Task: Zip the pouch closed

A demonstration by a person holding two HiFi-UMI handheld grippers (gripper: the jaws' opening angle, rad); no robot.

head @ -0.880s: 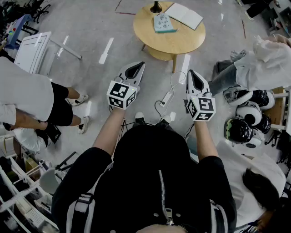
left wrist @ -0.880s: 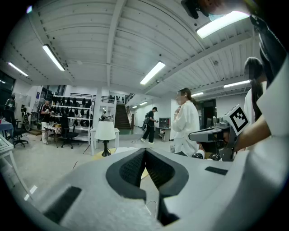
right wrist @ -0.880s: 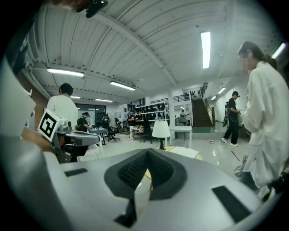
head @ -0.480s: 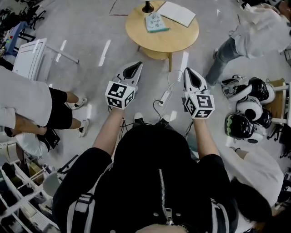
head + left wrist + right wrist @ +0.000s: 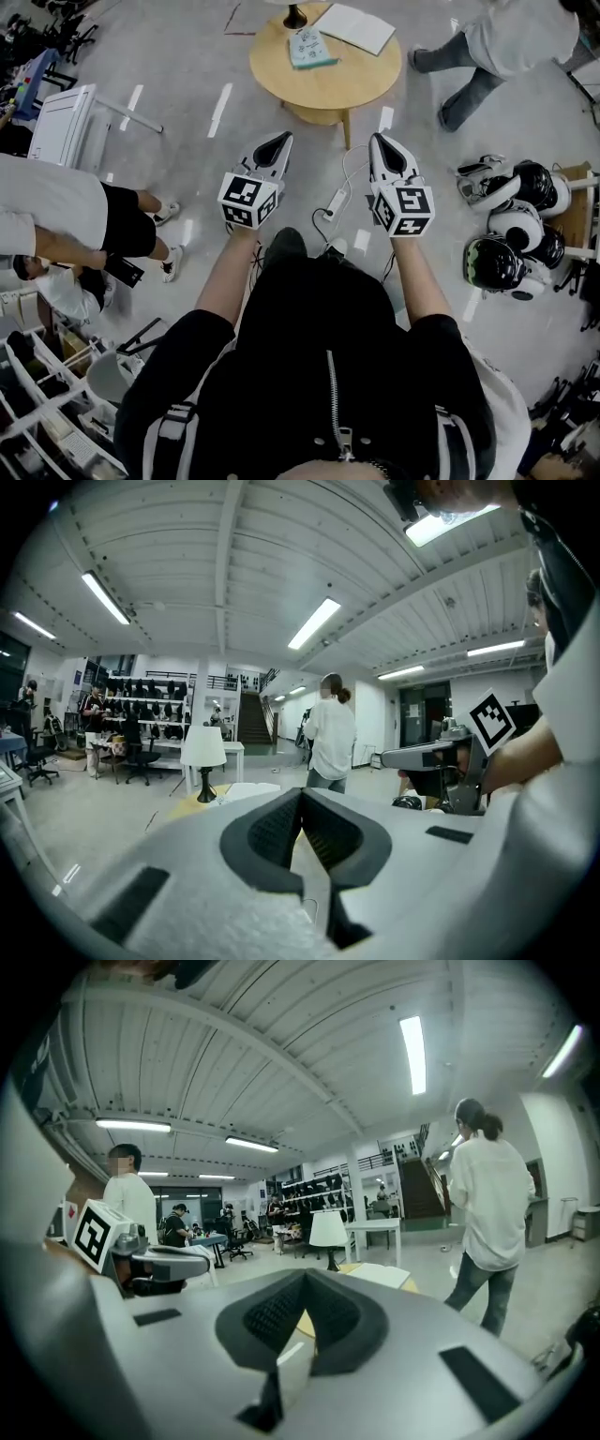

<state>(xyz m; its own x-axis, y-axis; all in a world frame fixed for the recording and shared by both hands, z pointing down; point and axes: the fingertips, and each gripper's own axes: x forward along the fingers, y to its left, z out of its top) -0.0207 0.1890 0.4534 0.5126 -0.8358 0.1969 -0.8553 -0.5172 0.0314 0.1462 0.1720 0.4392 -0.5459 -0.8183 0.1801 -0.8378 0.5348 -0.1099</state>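
Teal pouch (image 5: 309,47) on round table (image 5: 352,82): print too small to read.

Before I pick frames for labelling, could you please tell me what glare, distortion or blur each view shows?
Head view: even light, white glare streaks on the glossy floor. Left gripper view: fisheye with black corners, ceiling lamp blown out. Right gripper view: same fisheye bending the ceiling, near foreground soft.

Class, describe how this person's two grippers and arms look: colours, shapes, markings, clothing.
The left gripper and right gripper are white tapering shells with dark ribbed pads lining their tongs. Each carries a white cube with black square markers. The person wears a black short-sleeved top with a front zip.
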